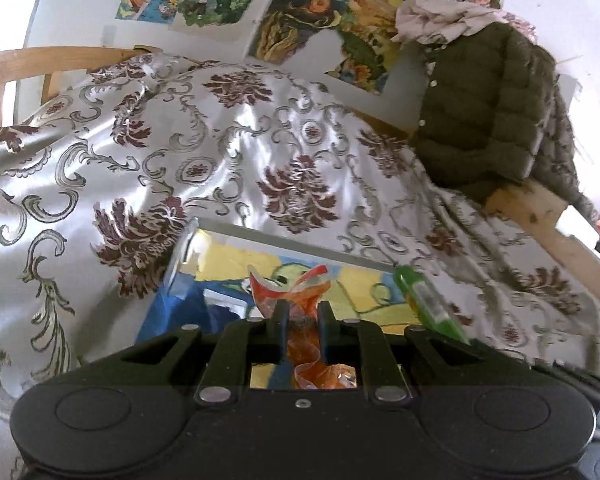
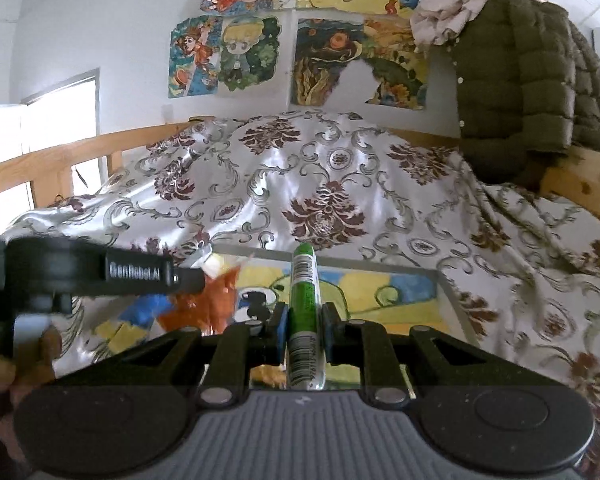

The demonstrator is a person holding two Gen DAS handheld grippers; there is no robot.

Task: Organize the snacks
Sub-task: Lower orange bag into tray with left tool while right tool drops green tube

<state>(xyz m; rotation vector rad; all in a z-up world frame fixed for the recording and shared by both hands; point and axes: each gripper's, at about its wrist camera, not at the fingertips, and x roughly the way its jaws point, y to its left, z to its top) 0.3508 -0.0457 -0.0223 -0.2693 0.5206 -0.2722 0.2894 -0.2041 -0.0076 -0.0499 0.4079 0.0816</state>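
On the left, our left hand-held gripper (image 1: 303,312) is clamped on an orange snack wrapper (image 1: 300,292), held above the near left corner of a clear tray (image 1: 180,256) lying on the bed (image 1: 220,140). The wrapper is thin, crinkly film, twisted and glossy. We judge it very light, soft and slippery, so it is best pinched at the bunched middle, where the folds give the pads something to bite.

To the right, our right hand-held gripper (image 2: 303,324) is closed on a green snack tube (image 2: 305,312) with a white barcode label, over the middle of the tray. It looks stiff, smooth and cylindrical; we would grip across its midsection so it cannot swivel or slide out lengthwise.

The tray has hard transparent walls over a painted yellow-and-blue picture. The bedspread is shiny patterned satin, rumpled and probably slick under anything set on it.
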